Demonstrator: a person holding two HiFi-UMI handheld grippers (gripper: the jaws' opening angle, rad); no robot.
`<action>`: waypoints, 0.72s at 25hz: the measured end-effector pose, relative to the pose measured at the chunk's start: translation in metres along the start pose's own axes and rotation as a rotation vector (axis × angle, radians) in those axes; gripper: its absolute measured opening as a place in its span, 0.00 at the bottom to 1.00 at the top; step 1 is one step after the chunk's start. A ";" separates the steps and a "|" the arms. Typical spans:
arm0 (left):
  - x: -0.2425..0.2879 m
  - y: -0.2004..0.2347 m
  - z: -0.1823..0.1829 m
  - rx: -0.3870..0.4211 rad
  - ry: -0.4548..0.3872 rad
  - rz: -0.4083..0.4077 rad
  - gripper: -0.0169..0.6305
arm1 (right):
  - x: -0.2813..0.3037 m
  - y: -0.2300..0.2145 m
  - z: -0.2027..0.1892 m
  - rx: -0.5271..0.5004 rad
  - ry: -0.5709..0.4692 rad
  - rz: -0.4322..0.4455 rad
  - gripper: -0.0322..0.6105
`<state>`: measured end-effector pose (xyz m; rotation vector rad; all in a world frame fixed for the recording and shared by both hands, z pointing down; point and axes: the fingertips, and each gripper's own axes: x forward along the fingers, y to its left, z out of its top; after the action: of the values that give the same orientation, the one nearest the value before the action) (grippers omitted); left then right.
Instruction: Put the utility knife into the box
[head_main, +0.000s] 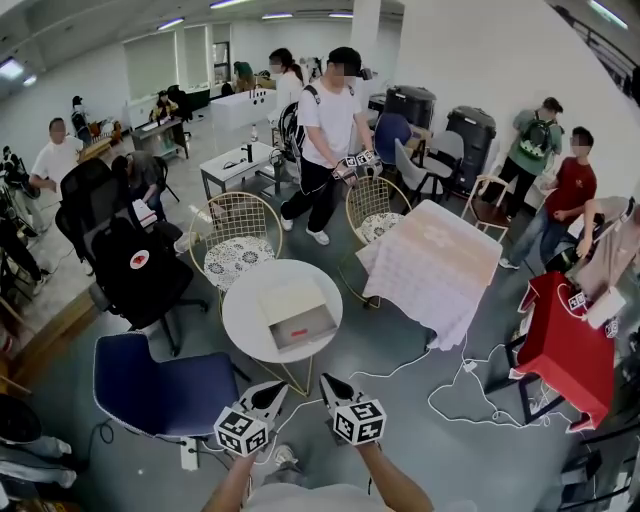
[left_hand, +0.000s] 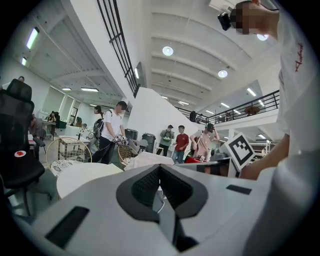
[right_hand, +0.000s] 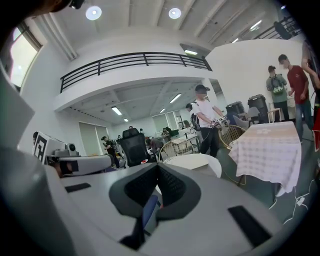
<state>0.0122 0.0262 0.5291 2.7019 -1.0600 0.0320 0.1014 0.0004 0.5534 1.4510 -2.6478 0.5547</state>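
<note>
An open, shallow cardboard box (head_main: 295, 314) sits on the round white table (head_main: 245, 318). A small red-marked thing (head_main: 300, 333) lies inside the box, too small to tell whether it is the utility knife. My left gripper (head_main: 274, 389) and right gripper (head_main: 327, 381) hang side by side near my body, below the table's near edge and pointing toward it. Both are shut with nothing between the jaws. In the left gripper view the left gripper (left_hand: 159, 166) faces the table (left_hand: 85, 175). In the right gripper view the right gripper (right_hand: 158, 165) faces the table (right_hand: 200, 163).
A blue chair (head_main: 165, 395) stands to my left and two wire chairs (head_main: 237, 235) stand behind the round table. At the right are a cloth-covered table (head_main: 430, 265) and a red table (head_main: 565, 340), with white cables (head_main: 460, 385) on the floor. Several people stand around.
</note>
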 end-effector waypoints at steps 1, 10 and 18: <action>-0.003 -0.009 -0.003 -0.002 -0.001 0.006 0.04 | -0.007 0.002 -0.005 -0.006 0.005 0.005 0.07; -0.045 -0.059 -0.020 -0.010 -0.005 0.042 0.04 | -0.069 0.037 -0.035 -0.045 0.026 0.022 0.07; -0.074 -0.098 -0.036 0.000 -0.009 0.049 0.04 | -0.109 0.058 -0.053 -0.060 0.010 0.026 0.07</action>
<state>0.0256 0.1532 0.5357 2.6784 -1.1286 0.0281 0.1080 0.1347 0.5614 1.3961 -2.6554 0.4792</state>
